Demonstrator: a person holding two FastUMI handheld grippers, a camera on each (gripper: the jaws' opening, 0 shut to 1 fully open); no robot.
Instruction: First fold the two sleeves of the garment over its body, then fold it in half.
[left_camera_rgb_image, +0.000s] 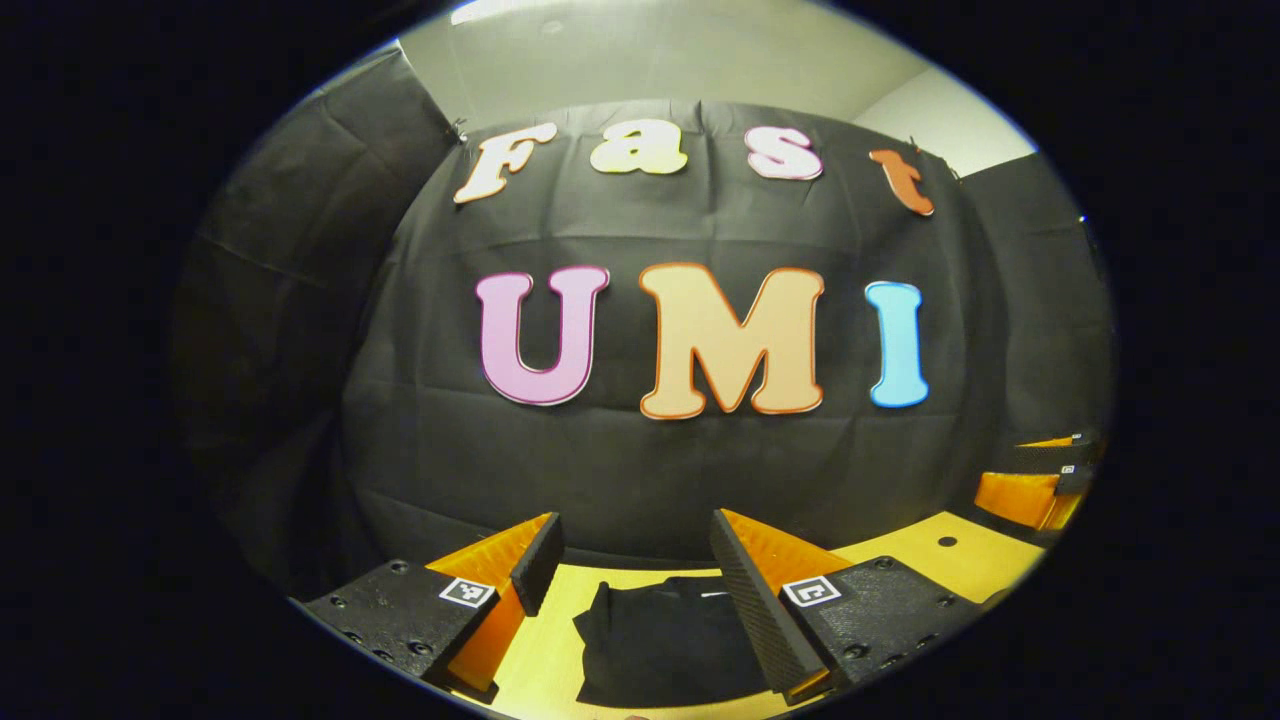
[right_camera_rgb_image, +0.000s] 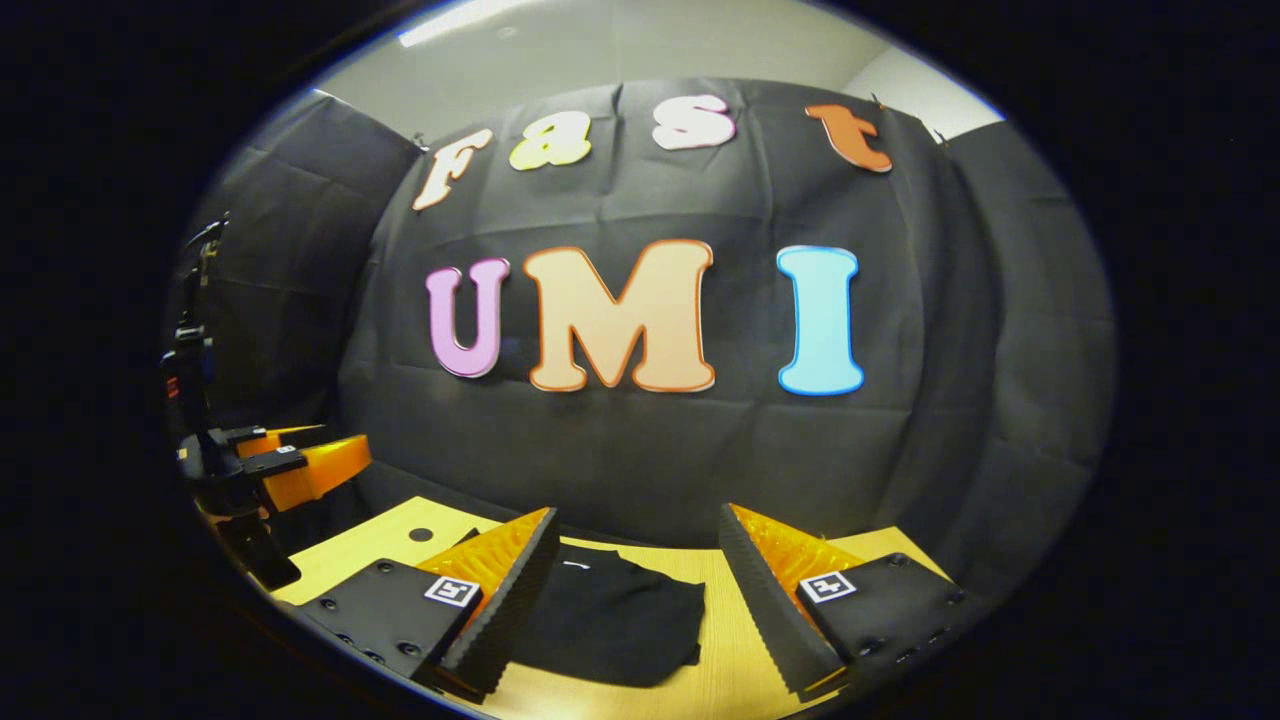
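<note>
Both our left gripper and right gripper hover wide open, empty, above the garment; we'd pinch sleeve edges cleanly

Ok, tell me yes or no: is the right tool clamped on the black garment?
No. The right tool is open, its fingers apart above the black garment lying on the table.

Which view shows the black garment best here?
The right gripper view: the garment lies between the open fingers with its far and right edges clear. In the left gripper view the garment is partly covered by a finger.
</note>
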